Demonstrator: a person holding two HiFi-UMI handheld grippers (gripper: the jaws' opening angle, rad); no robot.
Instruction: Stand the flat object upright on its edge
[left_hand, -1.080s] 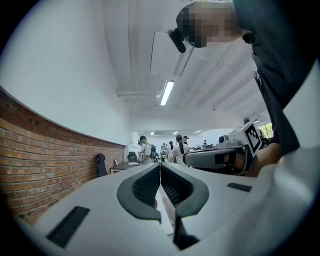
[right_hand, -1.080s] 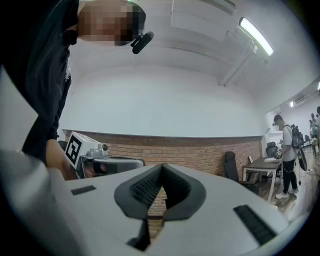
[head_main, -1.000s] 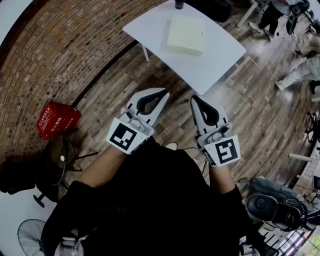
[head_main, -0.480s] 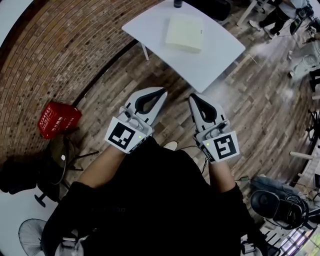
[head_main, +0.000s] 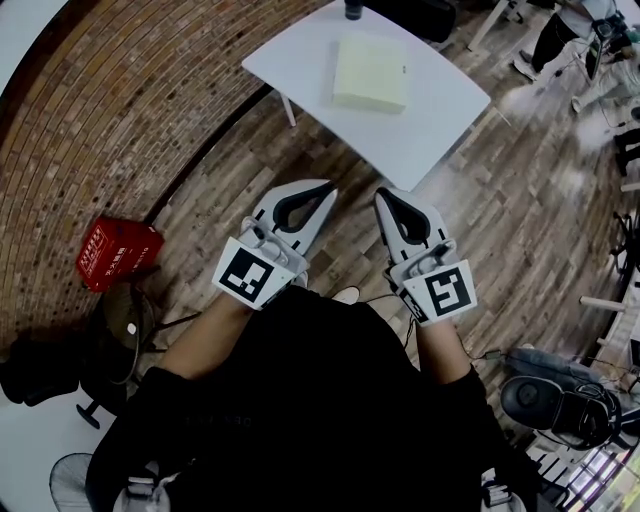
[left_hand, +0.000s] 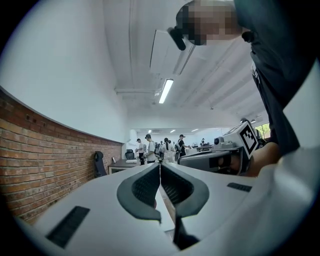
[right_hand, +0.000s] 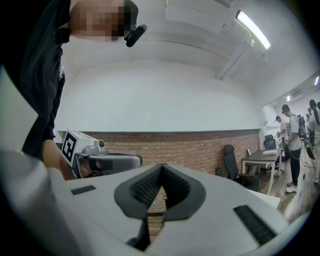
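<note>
1. My left gripper (left_hand: 160, 166) has its jaws pressed together. The ribbed pads meet at the tip with nothing between them.
2. My right gripper (right_hand: 161, 166) is the same, its jaws closed on each other and empty.
3. I hold both in front of my body, side by side and slightly apart, with the tips pointing forward toward the table.
4. Under the tips is wooden plank floor (head_main: 250, 175), not the tabletop.
5. The flat object (head_main: 372, 72), a pale yellow square slab, lies flat on the white table (head_main: 425, 135). It is well ahead of both grippers, and neither touches it.
6. A small dark thing (head_main: 353, 10) stands at the table's far edge.
7. A red crate (head_main: 118, 252) sits on the floor to my left, near the brick wall (head_main: 120, 110).
</note>
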